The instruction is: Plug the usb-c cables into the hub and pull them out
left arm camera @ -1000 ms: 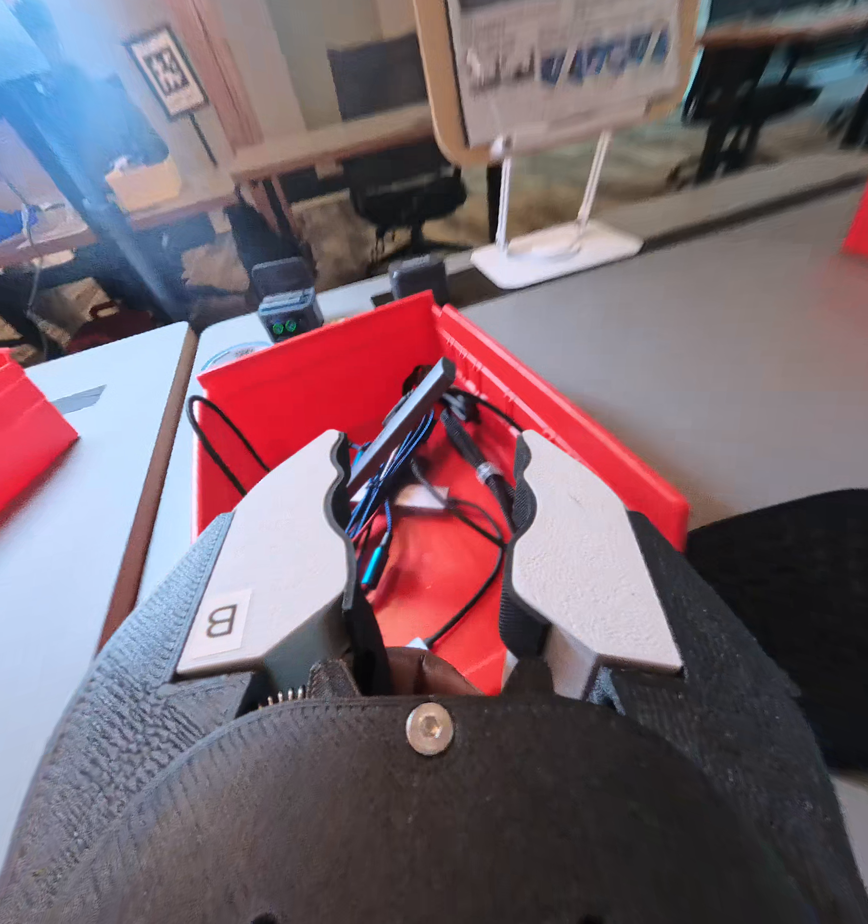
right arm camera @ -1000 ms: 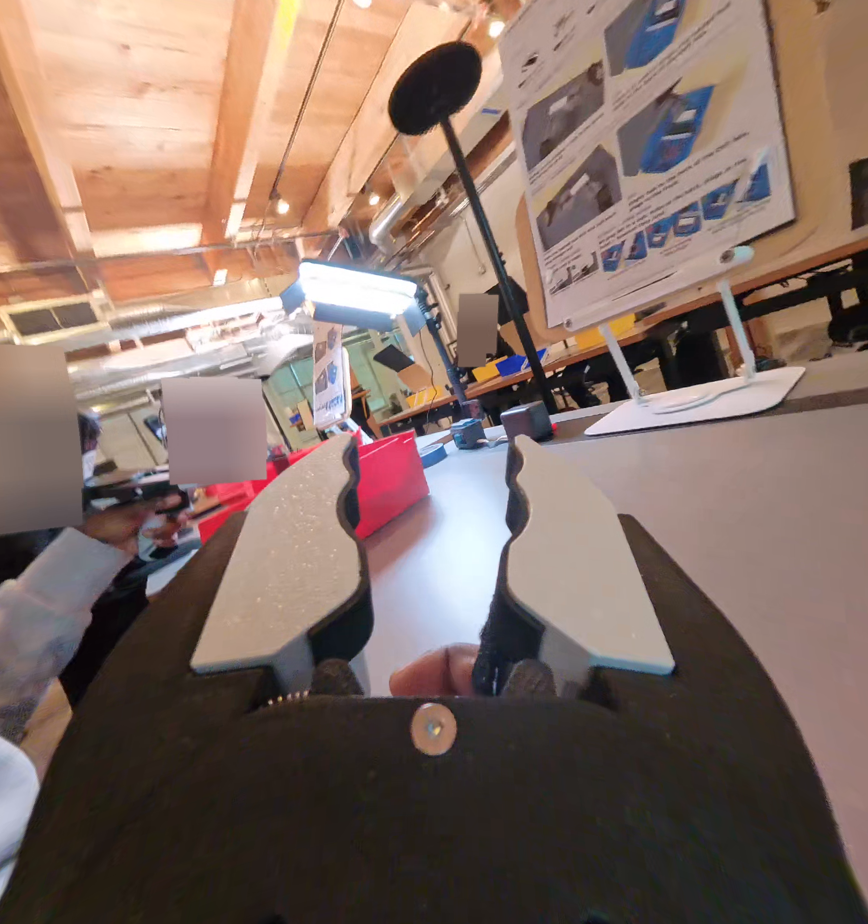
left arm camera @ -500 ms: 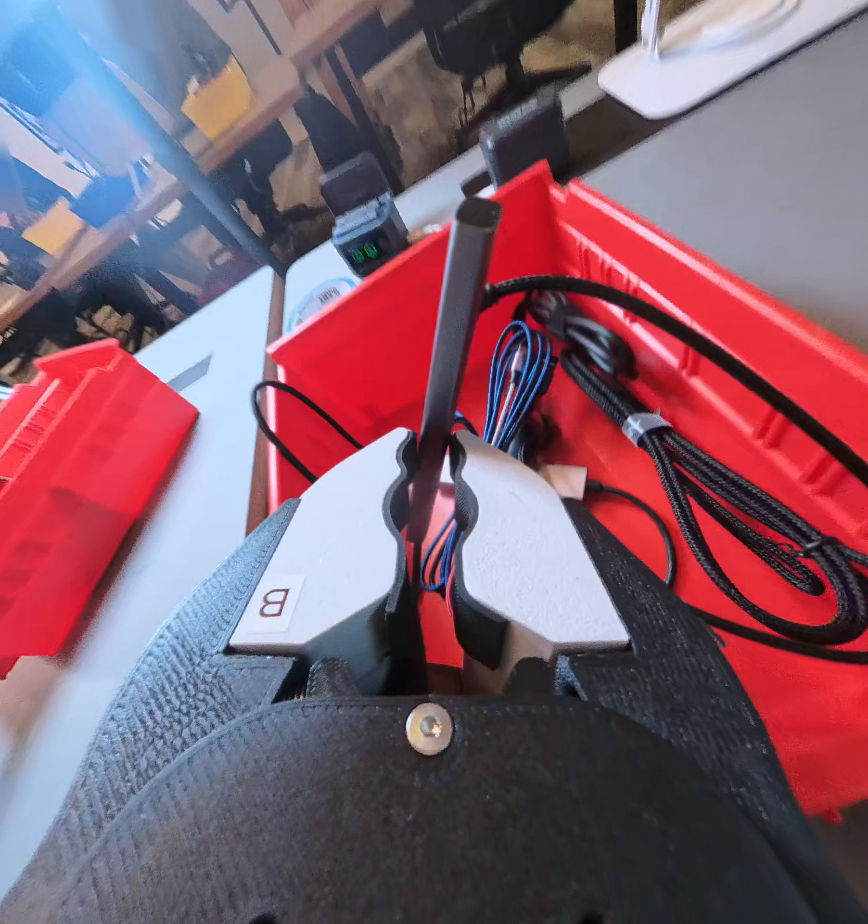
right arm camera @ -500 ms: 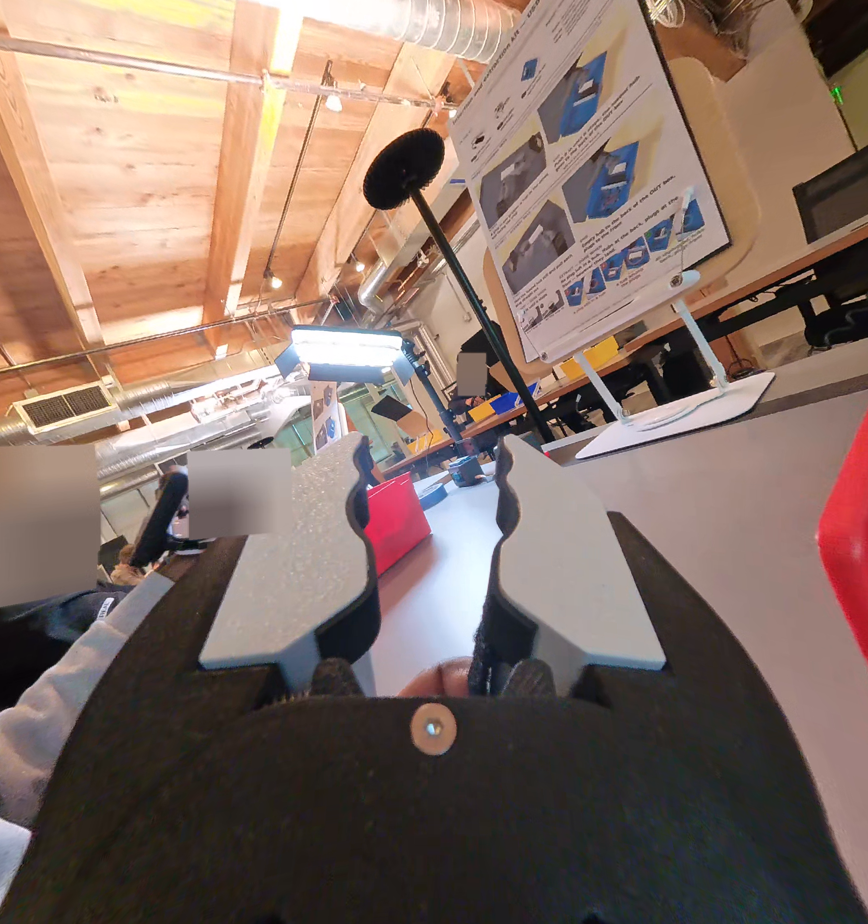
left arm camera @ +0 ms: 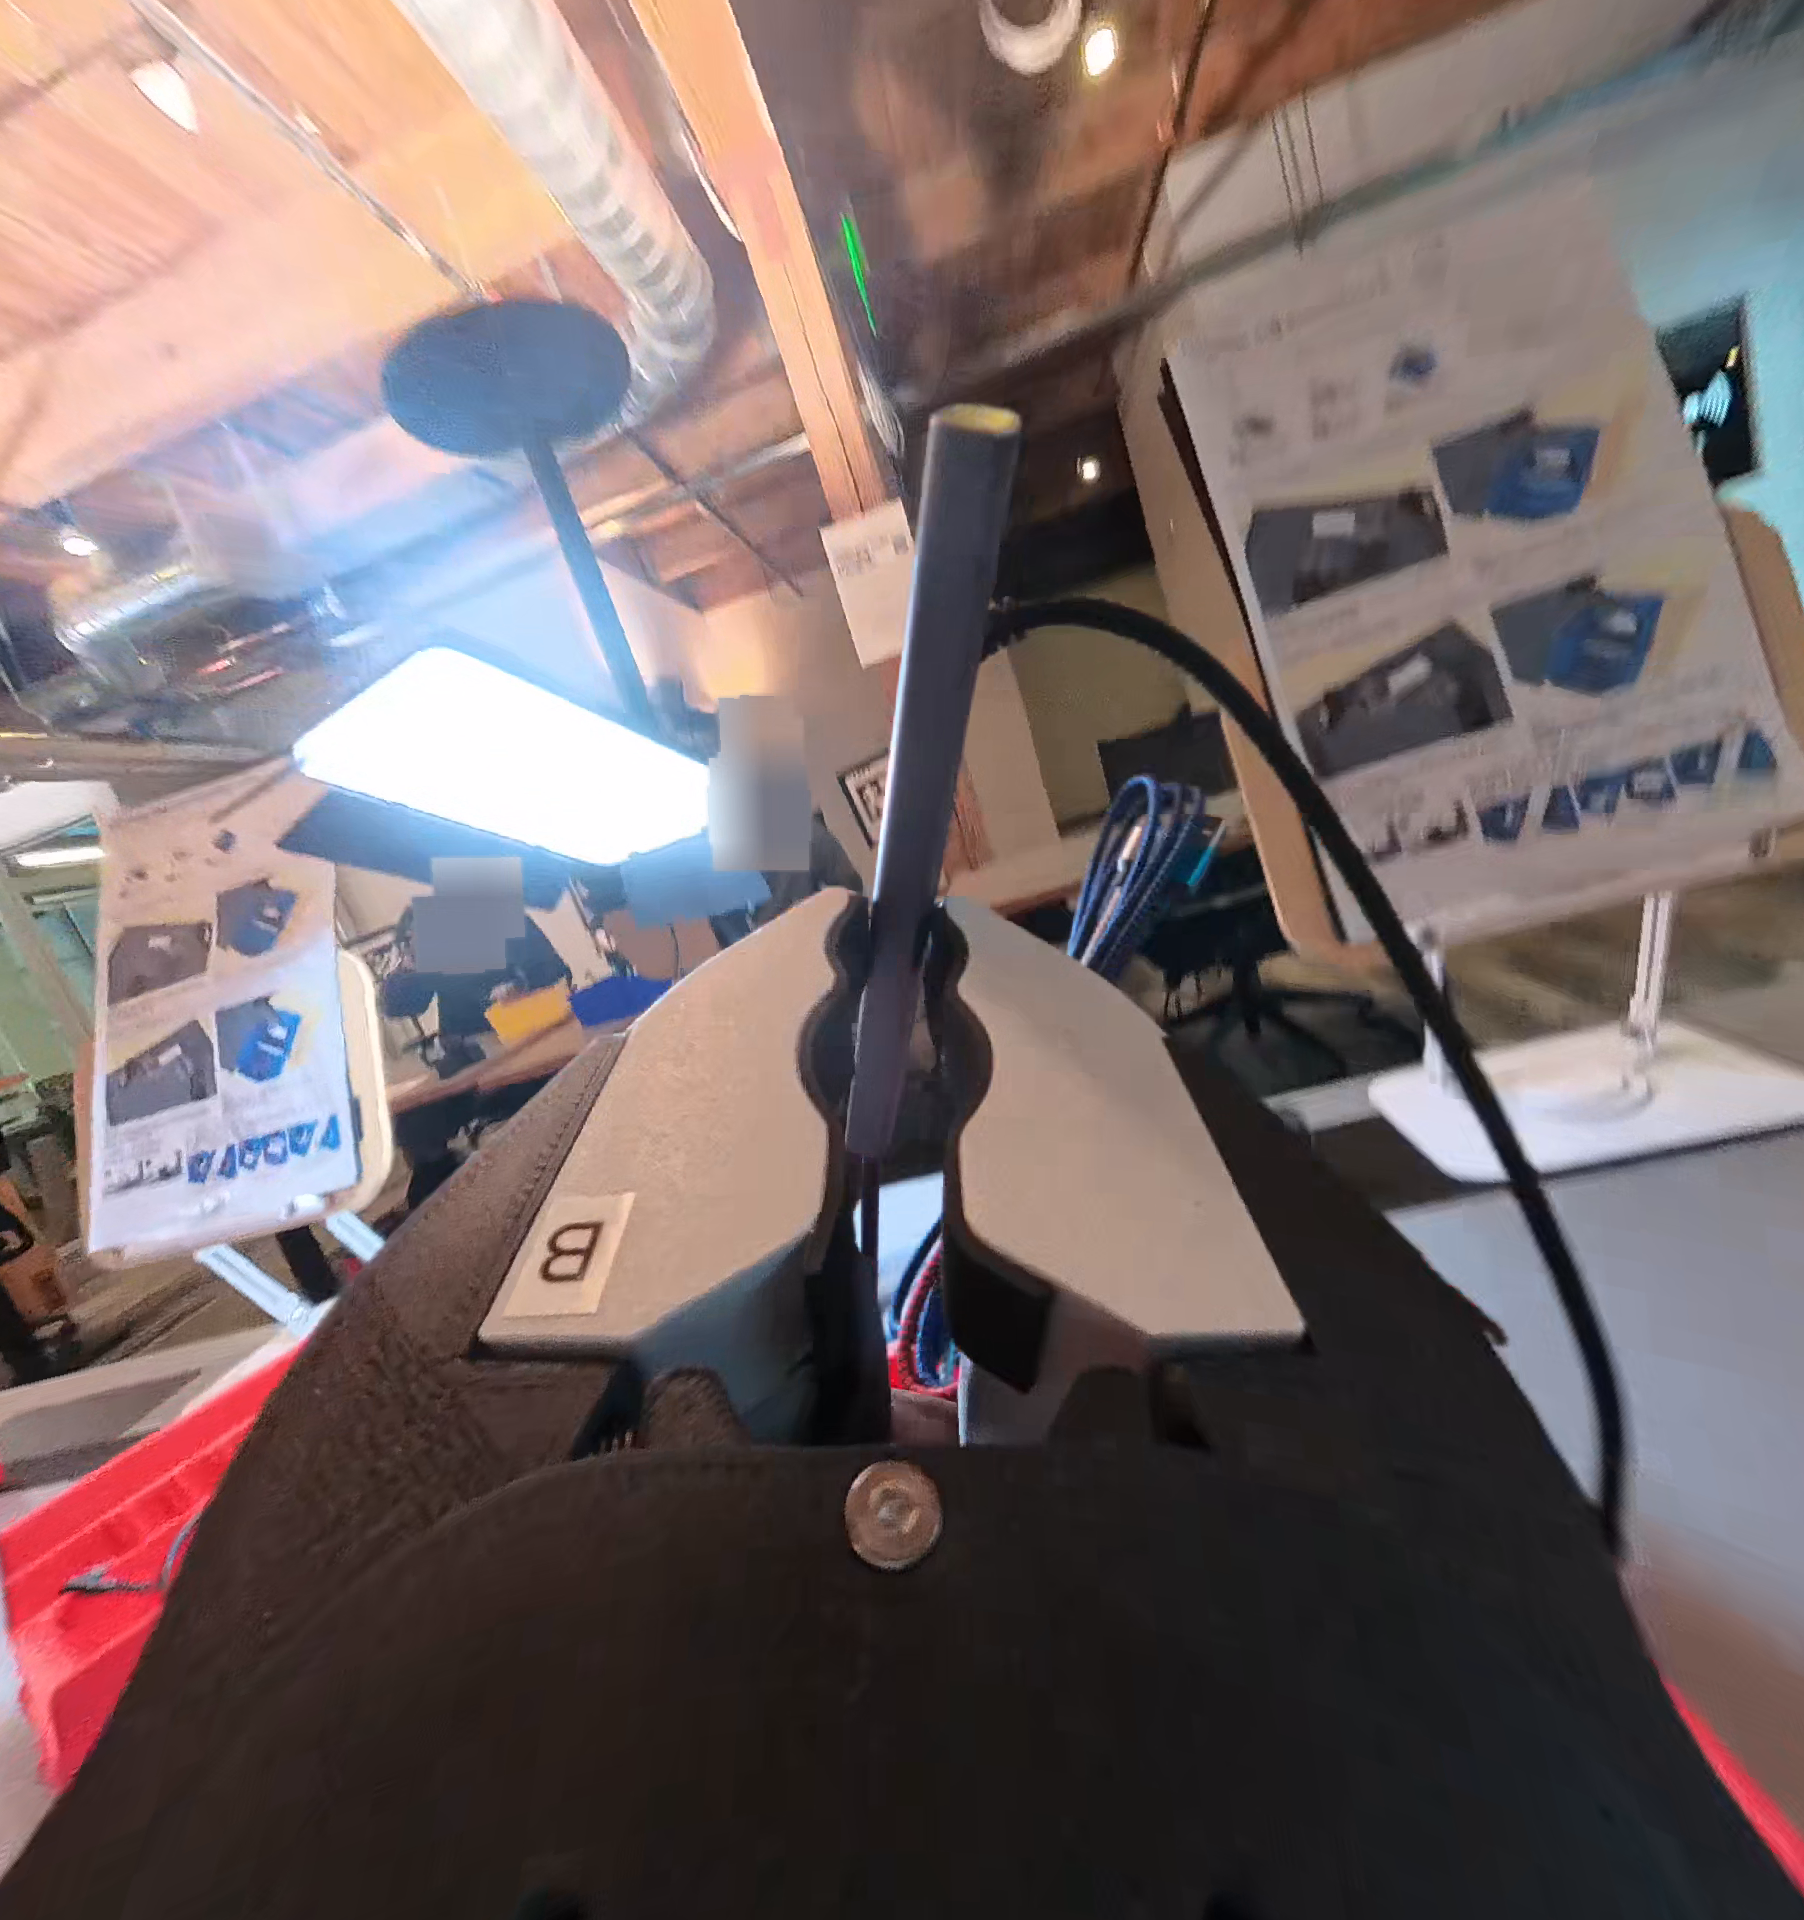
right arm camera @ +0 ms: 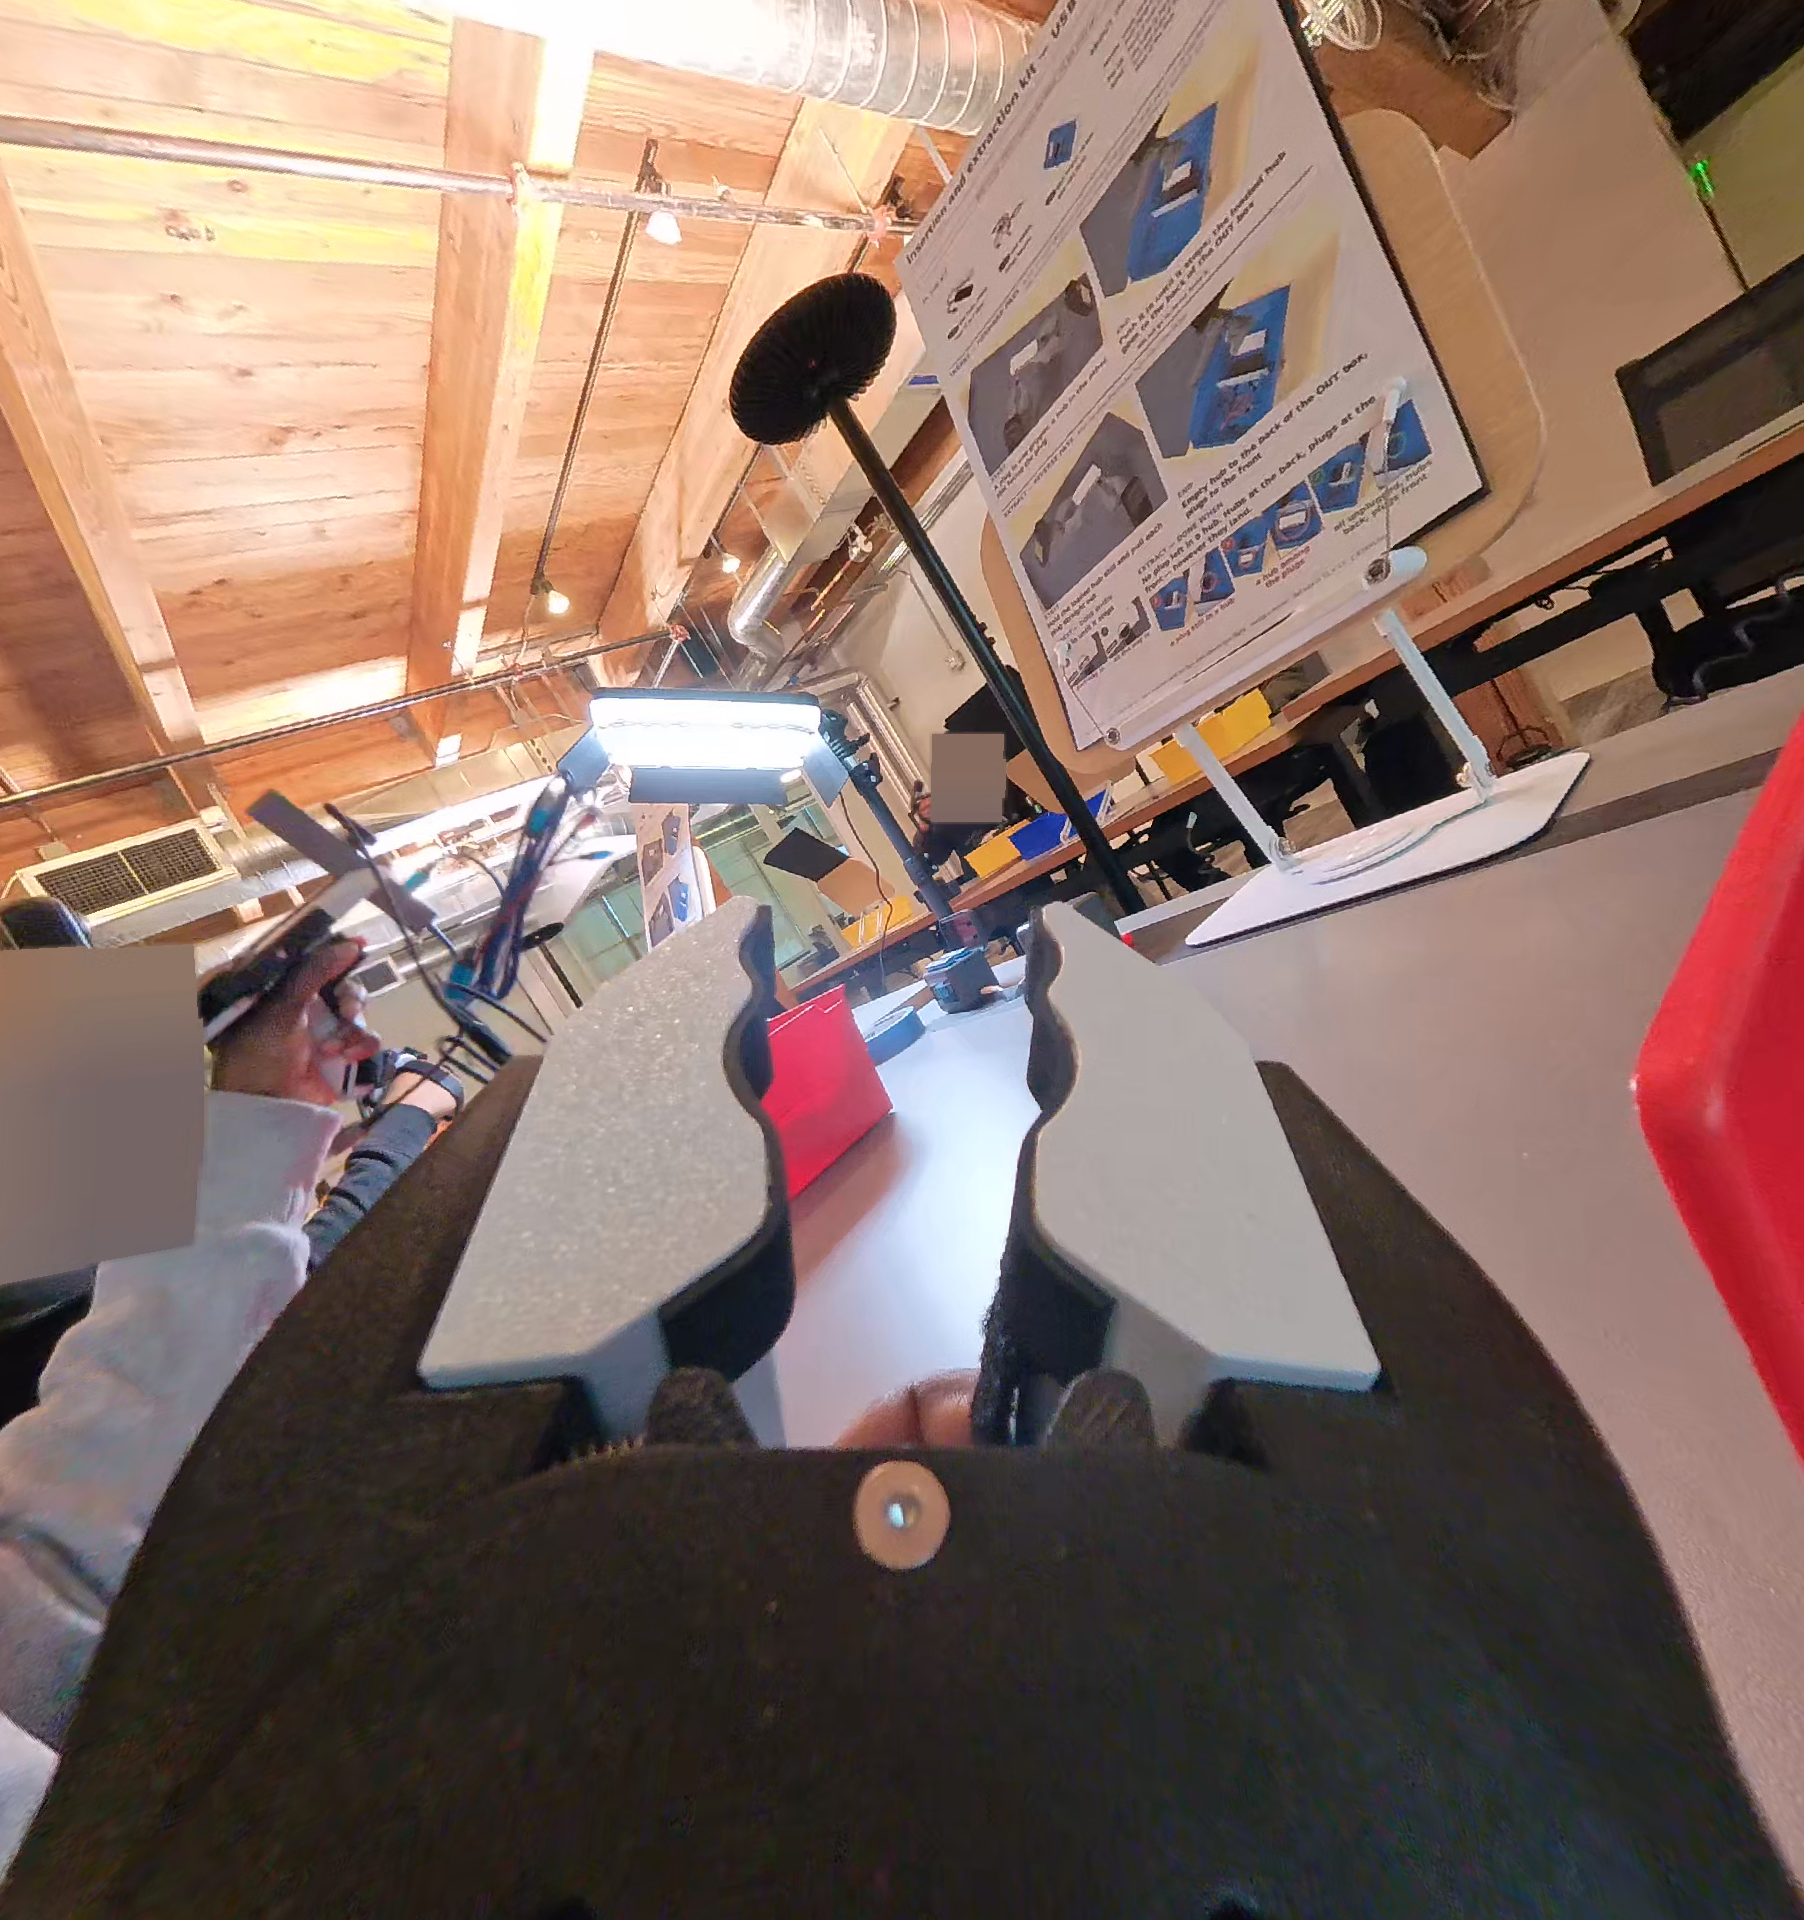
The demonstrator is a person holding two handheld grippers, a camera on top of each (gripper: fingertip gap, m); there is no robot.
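Observation:
In the left wrist view my left gripper (left arm camera: 898, 920) is shut on the lower part of the slim dark hub (left arm camera: 939, 675), which stands upright, lifted above the red bin (left arm camera: 98, 1600). A black cable (left arm camera: 1324, 821) arcs from the hub down to the right. A bundle of blue cables (left arm camera: 1137, 883) hangs just behind the right finger. In the right wrist view my right gripper (right arm camera: 893, 925) is open and empty, low over the grey table (right arm camera: 1449, 1060). Far left there, the left gripper (right arm camera: 274, 966), in a hand, holds the hub (right arm camera: 342, 857) up with cables (right arm camera: 503, 935) dangling.
A red bin wall (right arm camera: 1771, 1143) stands close on the right of the right gripper, and the other red bin (right arm camera: 825, 1081) lies farther ahead. An instruction board on a white stand (right arm camera: 1189, 395), a pole lamp (right arm camera: 919, 540) and a light panel (right arm camera: 706, 732) stand behind the table. Left tips to right tips: about 50 centimeters.
My left gripper closed on the hub in the red bin and lifted it, tilting upward, with cables trailing. My right gripper stayed open and shifted right towards the red bin wall.

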